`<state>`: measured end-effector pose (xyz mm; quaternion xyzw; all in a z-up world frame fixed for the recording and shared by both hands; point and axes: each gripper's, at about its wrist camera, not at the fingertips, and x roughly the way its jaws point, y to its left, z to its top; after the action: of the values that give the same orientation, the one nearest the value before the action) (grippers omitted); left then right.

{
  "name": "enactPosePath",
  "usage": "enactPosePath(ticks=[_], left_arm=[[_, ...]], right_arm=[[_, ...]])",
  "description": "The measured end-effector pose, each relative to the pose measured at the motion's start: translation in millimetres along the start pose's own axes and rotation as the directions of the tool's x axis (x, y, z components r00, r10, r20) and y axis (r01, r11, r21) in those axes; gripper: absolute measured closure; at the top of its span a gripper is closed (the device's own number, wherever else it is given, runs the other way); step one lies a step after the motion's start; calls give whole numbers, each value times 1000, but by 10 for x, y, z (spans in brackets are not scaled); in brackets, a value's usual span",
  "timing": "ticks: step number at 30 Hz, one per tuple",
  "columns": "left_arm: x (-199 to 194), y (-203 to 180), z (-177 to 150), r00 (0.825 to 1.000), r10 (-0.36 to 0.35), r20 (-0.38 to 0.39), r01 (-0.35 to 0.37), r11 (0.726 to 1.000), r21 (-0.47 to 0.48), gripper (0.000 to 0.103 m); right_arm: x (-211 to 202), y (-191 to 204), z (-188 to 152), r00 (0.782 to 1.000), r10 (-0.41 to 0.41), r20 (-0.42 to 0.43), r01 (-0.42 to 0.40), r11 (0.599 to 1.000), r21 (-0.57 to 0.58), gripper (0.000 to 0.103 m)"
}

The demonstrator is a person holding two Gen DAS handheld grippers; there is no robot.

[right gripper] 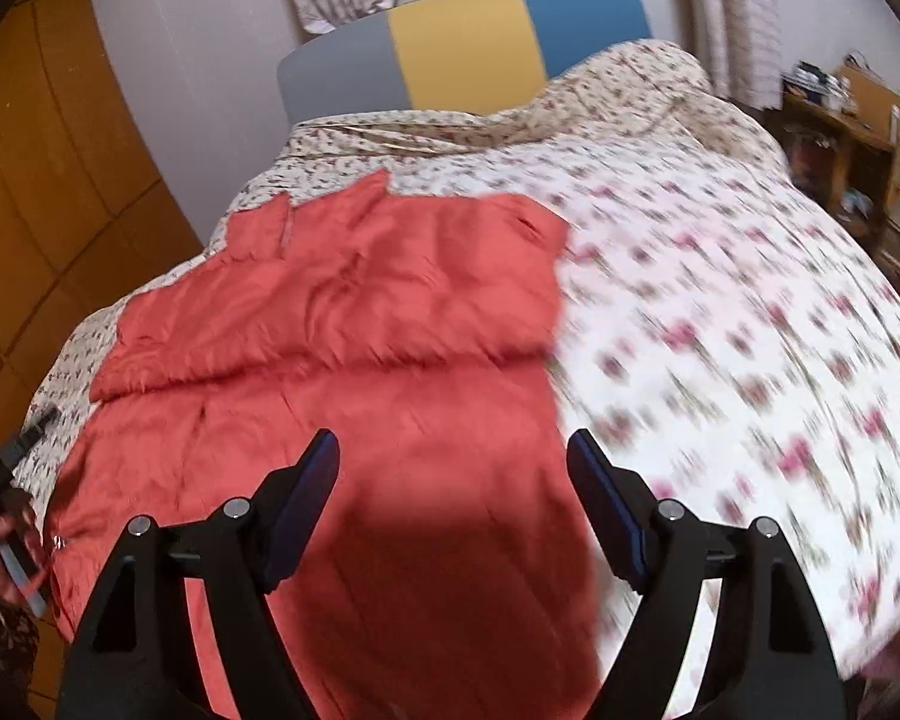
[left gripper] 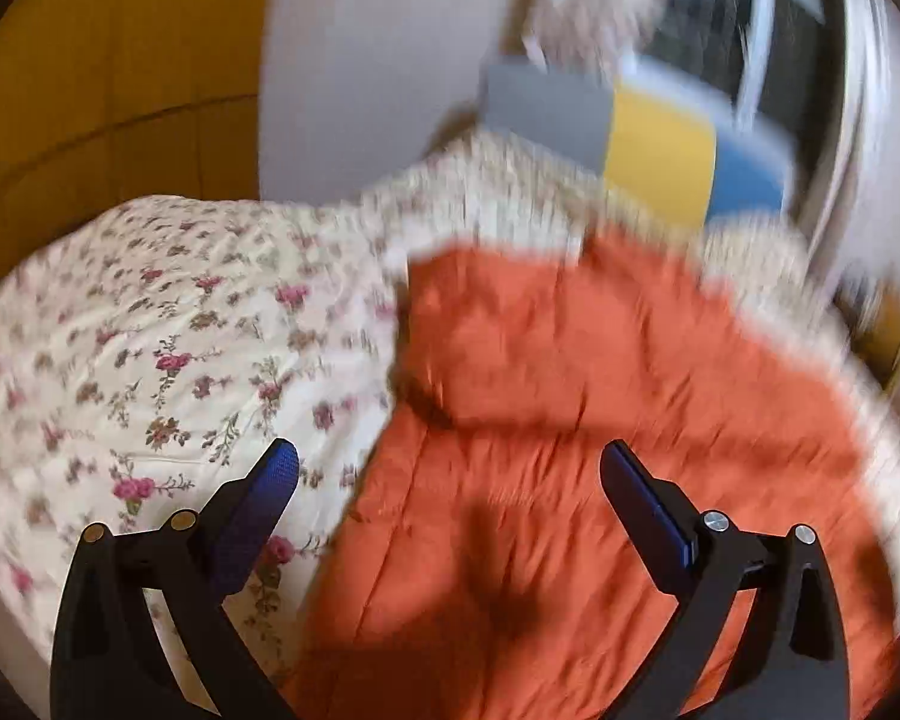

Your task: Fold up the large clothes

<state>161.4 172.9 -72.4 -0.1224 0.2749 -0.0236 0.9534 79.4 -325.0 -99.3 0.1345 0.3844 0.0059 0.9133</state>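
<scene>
The orange garment [right gripper: 342,324] lies spread on the bed [right gripper: 720,300], nearer its left edge, with its top part already turned down in a fold across the middle. It looks soft, light and a little slick, so it will likely sag and slide rather than hold a crease. The left tongs [left gripper: 450,468] stand wide and empty above it; the right tongs [right gripper: 453,456] are parted too, gripping nothing. Best hold: pinch the two corners of one hem.
</scene>
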Motion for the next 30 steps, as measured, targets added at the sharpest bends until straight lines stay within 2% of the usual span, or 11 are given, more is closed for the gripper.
enactPosePath(ticks=[1, 3, 5, 8, 10, 13, 17, 18, 22, 27, 30], left_arm=[[-103, 72, 9, 998, -9, 66, 13, 998, -58, 3], [-320, 282, 38, 977, -7, 211, 53, 975, -214, 3], [-545, 537, 76, 938, 78, 336, 62, 920, -387, 3], [-739, 827, 175, 903, 206, 378, 26, 851, -525, 3], [-838, 1004, 246, 898, 256, 358, -17, 833, -552, 3], [-944, 1175, 262, 915, 275, 295, -91, 853, -513, 3], [-877, 1199, 23, 984, 144, 108, -98, 930, -353, 3], [-836, 1164, -99, 992, 117, 48, -97, 945, -312, 3], [-715, 996, -604, 995, 14, -98, -36, 973, -228, 3], [-651, 761, -1086, 972, -120, -204, 82, 980, -182, 3], [-675, 579, -1264, 963, -111, -245, 92, 992, -89, 3]], right_arm=[[-58, -52, -87, 1000, -3, -2, 3, 1000, 7, 25], [-164, -136, -250, 1000, -11, -3, 11, 1000, 12, 25], [-257, -202, -407, 1000, -20, -10, 20, 1000, 15, 25], [-339, -279, -593, 1000, -10, -29, 11, 999, 41, 25], [-346, -315, -687, 999, 2, -41, 0, 998, 62, 25], [-364, -346, -808, 997, 31, -65, -26, 997, 77, 25], [-405, -337, -979, 993, 58, -103, -51, 996, 69, 25], [-406, -329, -1001, 992, 59, -109, -52, 996, 67, 25], [-422, -330, -1171, 987, 74, -143, -66, 996, 63, 25], [-423, -342, -1322, 976, 122, -182, -106, 990, 94, 25], [-375, -310, -1381, 966, 153, -209, -134, 986, 101, 25]])
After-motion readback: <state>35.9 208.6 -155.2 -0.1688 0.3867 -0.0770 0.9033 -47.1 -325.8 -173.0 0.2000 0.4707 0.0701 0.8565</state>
